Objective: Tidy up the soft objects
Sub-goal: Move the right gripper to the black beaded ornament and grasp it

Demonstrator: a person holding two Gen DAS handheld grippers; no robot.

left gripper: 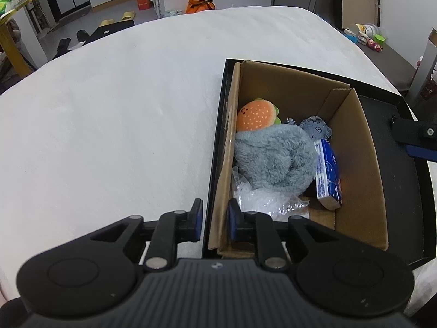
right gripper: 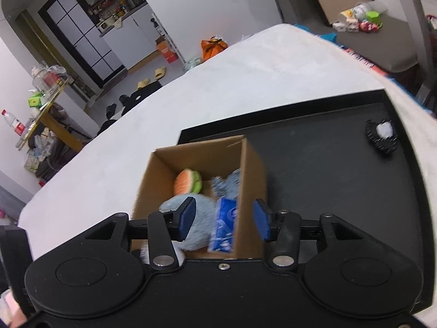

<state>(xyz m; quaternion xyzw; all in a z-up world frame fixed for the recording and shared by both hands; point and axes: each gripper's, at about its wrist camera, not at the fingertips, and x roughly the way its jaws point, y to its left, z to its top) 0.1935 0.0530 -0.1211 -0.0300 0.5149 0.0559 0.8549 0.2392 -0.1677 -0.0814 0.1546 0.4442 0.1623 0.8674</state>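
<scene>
An open cardboard box point(left gripper: 357, 147) stands on a black tray point(left gripper: 396, 191). Inside lie an orange burger plush point(left gripper: 255, 116), a fluffy grey plush point(left gripper: 273, 158), a blue tissue pack point(left gripper: 327, 175), a small grey-blue cloth toy point(left gripper: 316, 129) and clear bubble wrap point(left gripper: 262, 199). My left gripper point(left gripper: 215, 220) straddles the box's left wall, slightly open, with a gap beside the cardboard. My right gripper point(right gripper: 224, 220) is open astride the box's right wall point(right gripper: 248, 191). Its left finger hangs over the grey plush point(right gripper: 202, 218) and its right finger is outside the box. It holds nothing.
The tray rests on a white soft cover point(left gripper: 123, 109). A small black-and-white fuzzy item point(right gripper: 382, 135) lies on the tray's far right. Beyond the edge are the floor with yellow slippers point(right gripper: 153, 78), an orange bag point(right gripper: 213, 46) and a cluttered grey surface point(right gripper: 382, 43).
</scene>
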